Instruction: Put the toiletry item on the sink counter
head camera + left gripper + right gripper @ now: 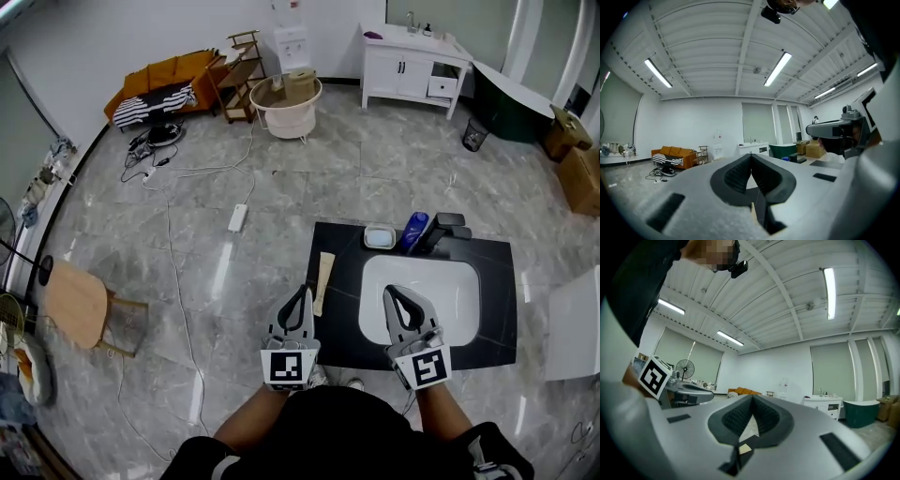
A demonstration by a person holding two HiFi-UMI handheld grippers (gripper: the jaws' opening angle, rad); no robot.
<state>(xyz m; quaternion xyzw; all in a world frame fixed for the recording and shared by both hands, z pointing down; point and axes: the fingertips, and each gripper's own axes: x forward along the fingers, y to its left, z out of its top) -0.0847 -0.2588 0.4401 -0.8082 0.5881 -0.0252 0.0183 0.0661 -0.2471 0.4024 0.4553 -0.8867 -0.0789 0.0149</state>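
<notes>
A black sink counter (492,309) with a white basin (459,291) stands in front of me in the head view. A cream toiletry tube (323,281) lies flat on the counter's left part, beside the basin. My left gripper (302,292) hovers just left of the tube's near end, jaws together and nothing between them. My right gripper (392,292) hangs over the basin's near-left side, also shut and empty. Both gripper views look out level across the room, and each shows its own jaw tips, the left gripper (751,157) and the right gripper (752,399), meeting with no object in them.
A soap dish (380,237), a blue bottle (413,231) and a black faucet (446,228) line the counter's back edge. On the floor are a power strip (237,217) with cables, a wooden stool (80,305), a round tub (286,105) and a white vanity (412,64).
</notes>
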